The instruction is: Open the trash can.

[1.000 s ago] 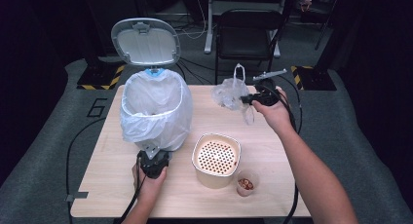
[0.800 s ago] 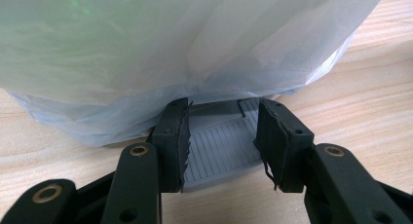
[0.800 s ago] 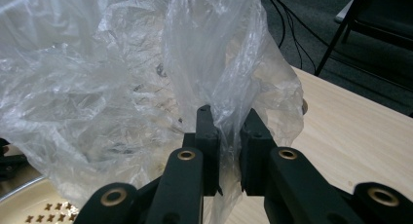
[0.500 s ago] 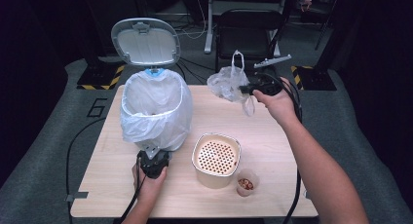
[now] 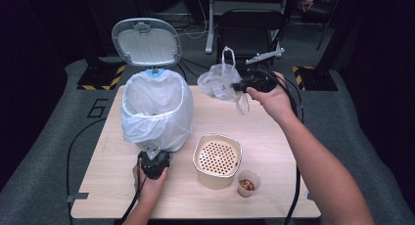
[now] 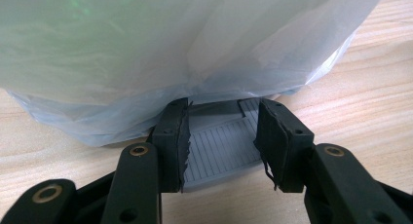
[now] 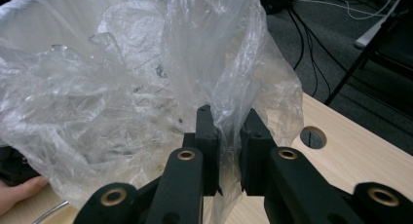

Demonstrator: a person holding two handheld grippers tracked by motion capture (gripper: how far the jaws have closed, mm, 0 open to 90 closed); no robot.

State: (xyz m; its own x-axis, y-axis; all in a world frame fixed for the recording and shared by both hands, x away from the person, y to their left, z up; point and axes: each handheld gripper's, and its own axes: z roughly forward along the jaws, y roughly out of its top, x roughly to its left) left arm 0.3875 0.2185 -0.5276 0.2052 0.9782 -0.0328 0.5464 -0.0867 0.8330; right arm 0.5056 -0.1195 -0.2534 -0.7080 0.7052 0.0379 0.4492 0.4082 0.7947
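A bin lined with a white bag stands on the left of the wooden table, its grey lid tipped up. My left gripper lies at the bin's foot, shut on the grey ribbed pedal; the jaws of the left gripper press its two sides under the hanging liner. My right gripper is raised over the table's far edge, shut on a crumpled clear plastic bag. In the right gripper view the film is pinched between the jaws of that gripper and billows to the left.
A cream container with a perforated top sits at front centre, with a small cup of reddish bits beside it. The table has a round hole near its edge. A dark chair stands behind.
My right hand has lifted the clear bag up off the table and slightly toward the far side. The left gripper has stayed on the pedal.
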